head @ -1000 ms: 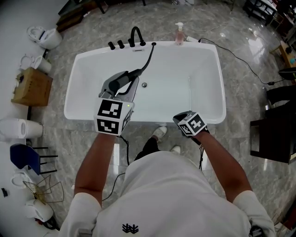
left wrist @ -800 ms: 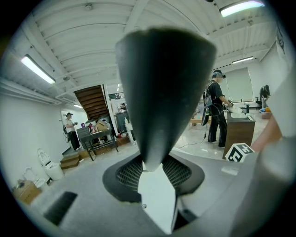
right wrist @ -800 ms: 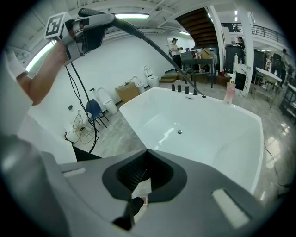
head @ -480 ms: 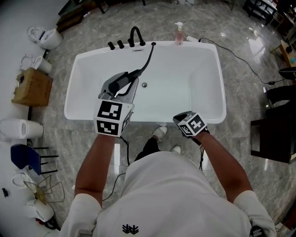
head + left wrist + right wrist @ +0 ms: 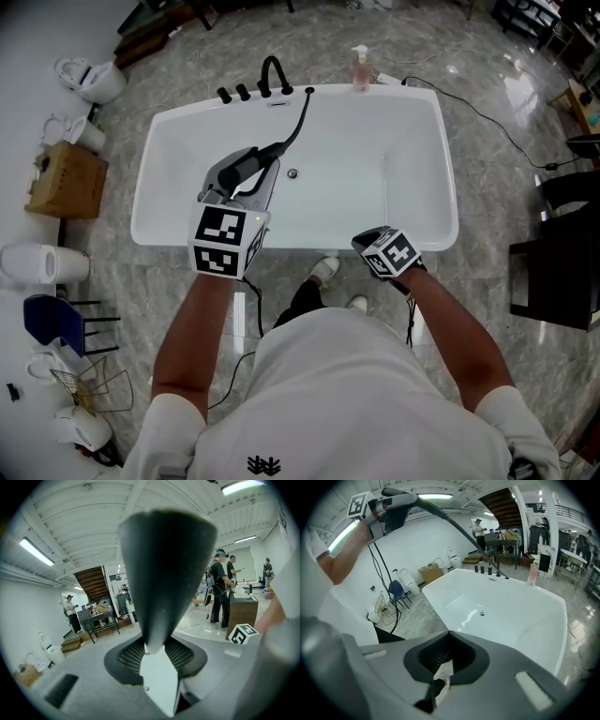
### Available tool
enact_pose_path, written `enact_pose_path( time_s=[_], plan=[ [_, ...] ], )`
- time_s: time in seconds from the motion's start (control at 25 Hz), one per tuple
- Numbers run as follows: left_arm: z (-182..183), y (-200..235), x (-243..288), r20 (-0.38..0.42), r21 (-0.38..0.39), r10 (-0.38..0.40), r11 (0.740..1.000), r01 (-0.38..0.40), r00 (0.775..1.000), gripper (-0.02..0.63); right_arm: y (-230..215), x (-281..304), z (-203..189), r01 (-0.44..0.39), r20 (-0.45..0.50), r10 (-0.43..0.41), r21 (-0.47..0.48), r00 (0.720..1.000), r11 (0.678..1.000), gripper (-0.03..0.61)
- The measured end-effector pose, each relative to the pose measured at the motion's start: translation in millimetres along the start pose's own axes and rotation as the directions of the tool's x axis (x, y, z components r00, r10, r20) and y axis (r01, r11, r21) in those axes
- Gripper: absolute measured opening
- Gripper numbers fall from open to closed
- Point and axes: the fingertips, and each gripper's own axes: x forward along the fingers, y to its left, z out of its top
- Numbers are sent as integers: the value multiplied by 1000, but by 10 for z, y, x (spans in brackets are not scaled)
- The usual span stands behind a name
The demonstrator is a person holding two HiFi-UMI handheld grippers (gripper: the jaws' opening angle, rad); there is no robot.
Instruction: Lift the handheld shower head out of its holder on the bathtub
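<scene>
The dark handheld shower head (image 5: 246, 165) is clamped in my left gripper (image 5: 242, 176), held up over the left half of the white bathtub (image 5: 150, 232). Its black hose (image 5: 302, 117) runs back to a small black fitting (image 5: 310, 90) on the far rim, beside the black faucet (image 5: 275, 73). In the left gripper view the shower head (image 5: 164, 564) fills the middle as a dark cone rising from between the jaws. The right gripper view shows the left gripper (image 5: 386, 506) raised high with the hose (image 5: 454, 524) sloping down. My right gripper (image 5: 364, 240) hangs at the tub's near rim, shut and empty.
A pink soap bottle (image 5: 362, 67) stands on the far rim. A cable (image 5: 487, 122) trails across the marble floor at right. Toilets (image 5: 84, 75), a cardboard box (image 5: 64, 176) and a blue chair (image 5: 52, 319) line the left wall. Dark furniture (image 5: 553, 272) stands at right.
</scene>
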Motion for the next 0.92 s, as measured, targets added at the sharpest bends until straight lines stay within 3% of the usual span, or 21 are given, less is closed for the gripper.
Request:
enact_pose_path(
  time_s=[0.92],
  plan=[
    [140,-7,101,11,-5,-14,1000,14,1000,138,-124,33,-23,-26,-3,26,8,1000,1000,12]
  ],
)
